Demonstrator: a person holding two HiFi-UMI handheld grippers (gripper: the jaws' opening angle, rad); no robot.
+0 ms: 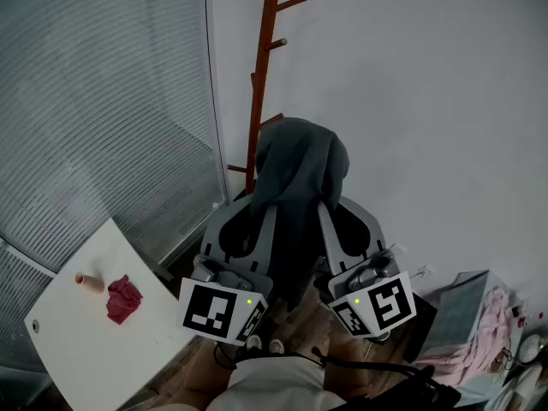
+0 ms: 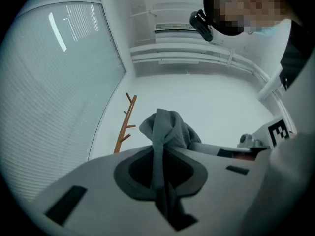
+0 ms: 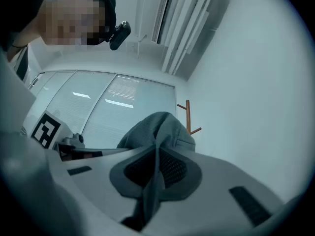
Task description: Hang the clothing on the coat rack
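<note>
Two tools, both clamped on cloth: left tool point(image 1: 247, 217) and right tool point(image 1: 347, 215) each pinch a fold of the grey garment point(image 1: 300, 165). In both gripper views a strip of fabric runs down between the closed jaws. The garment is bunched and held up in the air between the tools, in front of the lower rack point(image 1: 262, 84), and is on no peg. Step in hand, as judged: carrying to the rack. The next move calls for a higher lift, draping a fold over a peg point(image 1: 289, 4), then opening both tools. Table point(image 1: 68, 349) at left plays no part.
</note>
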